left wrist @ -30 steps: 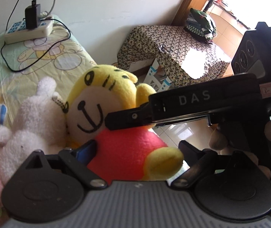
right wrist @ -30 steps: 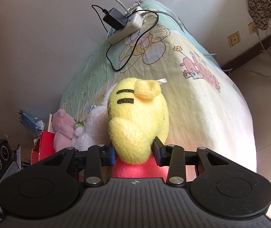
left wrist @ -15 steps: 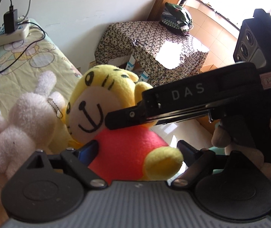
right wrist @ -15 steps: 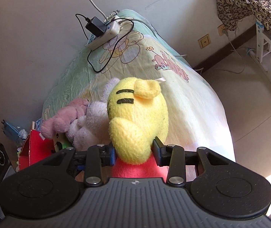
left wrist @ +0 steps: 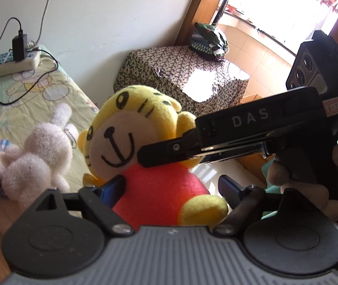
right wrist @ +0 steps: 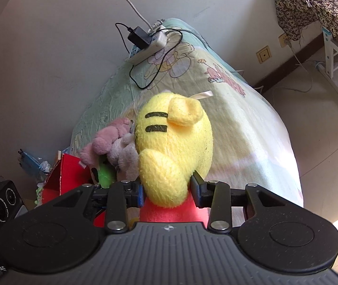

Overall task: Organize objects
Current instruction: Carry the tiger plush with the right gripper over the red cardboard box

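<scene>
Left wrist view: yellow tiger plush toy with red body (left wrist: 131, 152) seen from the front, face visible, held above the bed edge. Left gripper (left wrist: 171, 187) spread wide; one blue-padded finger touches the red body, the other stands apart. Right gripper (left wrist: 154, 154) enters from the right, its black finger (left wrist: 166, 153) against the toy's neck. White fluffy plush rabbit (left wrist: 38, 156) on the cartoon-print bed sheet (left wrist: 26, 99).

Right wrist view: toy's back only (right wrist: 176, 152). Right gripper (right wrist: 167, 190) pinches it at the neck, fingers pressed into the plush. Pink plush toy (right wrist: 107, 140) and red cardboard box (right wrist: 69, 178) show here.
</scene>
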`<act>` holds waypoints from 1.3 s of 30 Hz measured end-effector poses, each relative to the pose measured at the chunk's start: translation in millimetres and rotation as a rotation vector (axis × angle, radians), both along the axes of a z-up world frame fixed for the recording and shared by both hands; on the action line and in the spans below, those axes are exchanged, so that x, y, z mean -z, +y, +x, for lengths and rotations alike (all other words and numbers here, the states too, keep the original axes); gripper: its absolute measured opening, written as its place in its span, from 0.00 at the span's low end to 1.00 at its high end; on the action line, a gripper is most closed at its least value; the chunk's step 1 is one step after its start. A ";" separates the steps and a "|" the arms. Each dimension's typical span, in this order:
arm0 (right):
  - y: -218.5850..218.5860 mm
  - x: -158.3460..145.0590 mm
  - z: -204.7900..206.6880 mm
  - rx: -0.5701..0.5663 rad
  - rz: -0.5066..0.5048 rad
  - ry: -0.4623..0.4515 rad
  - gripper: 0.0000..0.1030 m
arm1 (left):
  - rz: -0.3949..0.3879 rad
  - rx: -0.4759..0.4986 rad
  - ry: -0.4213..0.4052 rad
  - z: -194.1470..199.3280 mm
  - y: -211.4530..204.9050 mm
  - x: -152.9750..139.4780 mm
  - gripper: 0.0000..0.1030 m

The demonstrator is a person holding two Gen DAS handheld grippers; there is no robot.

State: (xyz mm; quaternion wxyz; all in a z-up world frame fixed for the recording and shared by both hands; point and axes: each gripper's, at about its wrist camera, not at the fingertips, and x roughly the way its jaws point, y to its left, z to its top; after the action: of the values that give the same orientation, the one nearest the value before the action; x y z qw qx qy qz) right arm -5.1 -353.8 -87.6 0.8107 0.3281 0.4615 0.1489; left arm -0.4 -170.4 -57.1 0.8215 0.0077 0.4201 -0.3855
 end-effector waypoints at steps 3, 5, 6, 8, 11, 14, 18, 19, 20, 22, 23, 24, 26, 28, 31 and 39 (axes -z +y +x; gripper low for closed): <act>9.2 -8.3 1.4 -0.040 0.030 -0.043 0.39 | -0.004 -0.055 -0.046 -6.6 14.5 -12.9 0.83; 18.9 -13.1 5.3 -0.076 0.047 -0.068 0.39 | -0.012 -0.100 -0.062 -9.7 28.3 -19.5 0.83; 24.8 -15.7 7.8 -0.098 0.056 -0.078 0.39 | -0.017 -0.126 -0.067 -10.7 35.7 -22.5 0.83; 39.1 -19.9 13.3 -0.148 0.075 -0.102 0.39 | -0.025 -0.177 -0.082 -13.5 54.0 -30.2 0.83; 63.7 -27.0 21.2 -0.222 0.109 -0.136 0.39 | -0.036 -0.254 -0.116 -20.4 83.1 -45.0 0.83; 90.7 -34.5 28.2 -0.279 0.133 -0.154 0.39 | -0.040 -0.319 -0.145 -26.0 111.8 -56.6 0.83; 133.8 -48.4 31.4 -0.339 0.139 -0.196 0.39 | -0.044 -0.379 -0.188 -34.1 152.4 -68.2 0.83; 143.9 -51.5 31.3 -0.349 0.141 -0.205 0.39 | -0.045 -0.390 -0.199 -35.9 163.2 -70.8 0.83; 154.7 -54.8 31.2 -0.357 0.140 -0.215 0.39 | -0.046 -0.400 -0.206 -36.9 173.2 -73.2 0.83; 176.6 -59.8 30.4 -0.367 0.133 -0.227 0.39 | -0.052 -0.416 -0.213 -37.5 196.1 -77.3 0.83; 187.5 -61.4 30.1 -0.370 0.129 -0.230 0.39 | -0.056 -0.423 -0.215 -38.1 207.0 -78.3 0.83; 198.8 -63.0 29.7 -0.374 0.123 -0.233 0.39 | -0.061 -0.429 -0.215 -38.2 217.5 -79.0 0.83; 219.1 -65.4 28.9 -0.376 0.111 -0.237 0.39 | -0.070 -0.439 -0.213 -39.1 240.0 -79.4 0.83; 242.2 -65.8 28.3 -0.372 0.096 -0.236 0.39 | -0.070 -0.438 -0.211 -39.1 260.3 -78.4 0.83; 276.7 -64.0 29.7 -0.365 0.070 -0.233 0.39 | -0.063 -0.434 -0.202 -36.1 286.4 -72.4 0.83; 344.5 -57.0 31.4 -0.332 -0.083 -0.238 0.39 | -0.078 -0.391 -0.122 -17.9 336.4 -43.2 0.83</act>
State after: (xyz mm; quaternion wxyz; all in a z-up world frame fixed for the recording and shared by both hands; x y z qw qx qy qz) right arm 26.3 -9.3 -30.6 0.8367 0.1939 0.4159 0.2989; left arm -18.3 166.0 -13.8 0.9042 -0.0825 0.3478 -0.2336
